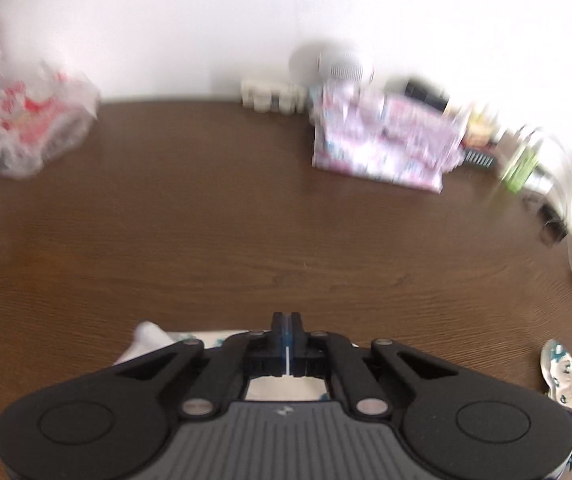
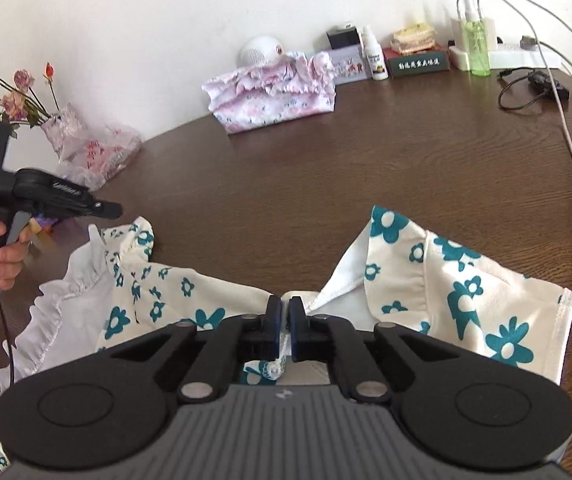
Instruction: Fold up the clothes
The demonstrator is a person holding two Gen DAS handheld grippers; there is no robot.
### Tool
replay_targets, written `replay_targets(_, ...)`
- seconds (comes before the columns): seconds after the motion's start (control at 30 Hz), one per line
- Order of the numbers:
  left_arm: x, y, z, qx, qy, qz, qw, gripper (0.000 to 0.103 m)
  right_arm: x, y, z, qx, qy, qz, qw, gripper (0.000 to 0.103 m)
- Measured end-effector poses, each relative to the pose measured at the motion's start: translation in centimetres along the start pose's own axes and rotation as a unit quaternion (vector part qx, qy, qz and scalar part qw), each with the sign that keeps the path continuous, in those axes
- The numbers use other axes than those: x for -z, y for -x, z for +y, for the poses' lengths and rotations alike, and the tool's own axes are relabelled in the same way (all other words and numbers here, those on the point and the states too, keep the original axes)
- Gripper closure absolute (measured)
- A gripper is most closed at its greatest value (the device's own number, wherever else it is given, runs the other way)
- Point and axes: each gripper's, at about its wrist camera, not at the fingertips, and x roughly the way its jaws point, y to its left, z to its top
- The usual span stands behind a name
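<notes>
- Right gripper (image 2: pixel 284 316), lower centre of right wrist view: jaws clenched on an edge of the floral garment (image 2: pixel 465 280).
- Floral garment: cream with teal flowers, spread across the lower part of the brown table (image 2: pixel 286 168).
- Left gripper (image 1: pixel 287 330), lower centre of left wrist view: jaws pressed together, a thin pale edge between them, apparently cloth.
- Pink folded garment (image 2: pixel 274 92): upper centre, near the wall.

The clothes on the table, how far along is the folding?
Done: a pink garment sits folded by the wall. In hand: the right tongs pinch the flowered top; the left tongs are shut at its other edge. Left: the top is still spread out, unfolded.
</notes>
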Motion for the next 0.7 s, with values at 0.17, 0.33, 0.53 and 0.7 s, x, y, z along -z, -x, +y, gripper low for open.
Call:
replay_targets(0.17,1.6,0.9,1.6,-0.037,-0.195,-0.013,0.9801,0.059,0.0,-0.1,-0.2,0.0,0.002,-0.001,1.0,0.099)
replay_targets(0.33,1.5,-2.0,5.0,-0.08,-0.164,0.037,0.9824,0.064,0.5,-0.7,-0.1,0.006,0.007,0.008,1.0,0.099)
replay_targets(0.53,2.3,-2.4,6.4,-0.008,-0.129,0.007,0.9916,0.059,0.6,-0.8,-0.3,0.0,0.004,0.007,1.0,0.099)
replay_targets(0.7,3.3,-2.3,3.8,0.016,-0.227,-0.023,0.9735,0.06,0.9,-0.8,-0.2,0.0,0.007,0.002,1.0,0.099)
